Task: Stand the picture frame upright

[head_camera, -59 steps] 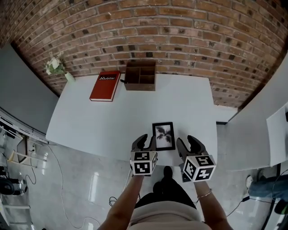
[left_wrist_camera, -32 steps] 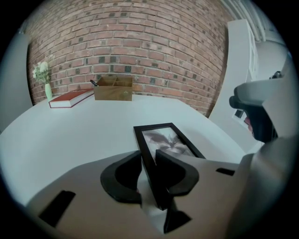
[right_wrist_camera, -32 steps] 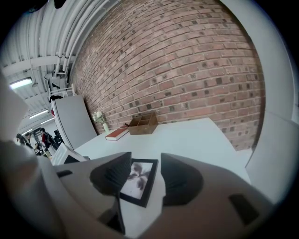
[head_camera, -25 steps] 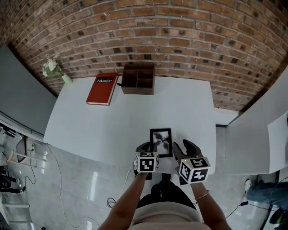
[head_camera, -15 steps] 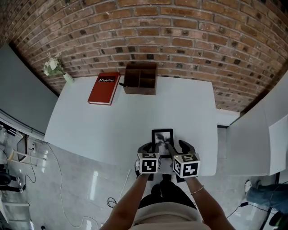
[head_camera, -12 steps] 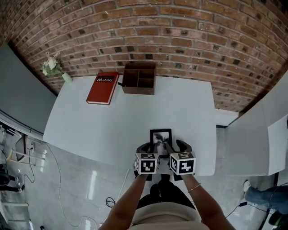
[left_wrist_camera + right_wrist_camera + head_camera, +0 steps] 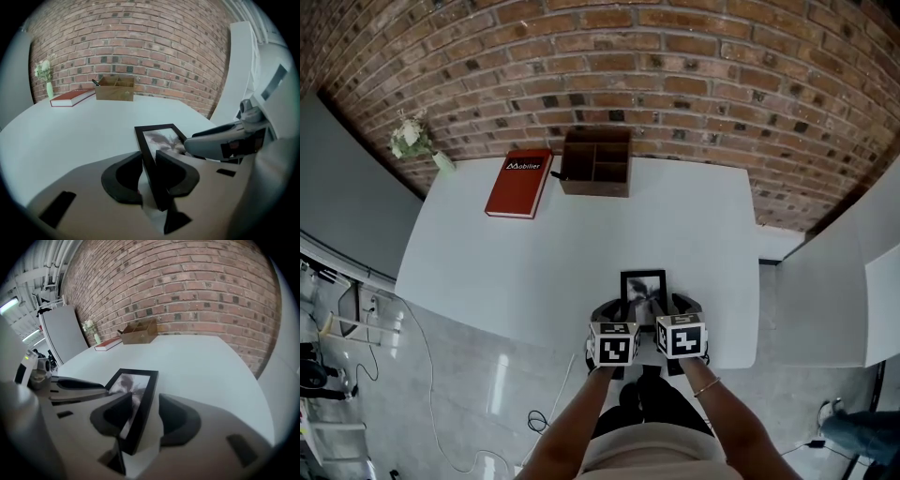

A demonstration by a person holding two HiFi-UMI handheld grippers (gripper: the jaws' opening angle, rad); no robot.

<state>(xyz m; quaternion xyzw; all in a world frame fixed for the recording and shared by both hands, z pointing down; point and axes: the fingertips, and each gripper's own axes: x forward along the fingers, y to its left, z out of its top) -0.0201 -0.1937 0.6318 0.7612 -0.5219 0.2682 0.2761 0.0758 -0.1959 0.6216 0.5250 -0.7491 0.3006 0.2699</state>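
The black picture frame (image 7: 643, 286) with a grey flower print lies close to the front edge of the white table (image 7: 534, 253). My left gripper (image 7: 616, 311) is at its near left corner. In the left gripper view the frame's left rail (image 7: 151, 164) runs between the jaws of the left gripper (image 7: 149, 174), and both pads press on it. My right gripper (image 7: 675, 307) is at the near right corner. There the right rail (image 7: 140, 404) sits between the jaws of the right gripper (image 7: 145, 403), touching the left pad, with a gap to the right one.
A red book (image 7: 518, 182) and a brown wooden organizer (image 7: 595, 161) sit at the table's back edge against the brick wall. A small vase of flowers (image 7: 412, 141) stands at the back left corner. A white panel (image 7: 834, 281) stands to the right, and the floor lies just below the grippers.
Both grippers have closed in on the frame's near edge. The right one swung left from beside the frame until its jaws straddled the right rail. The frame has stayed in place.
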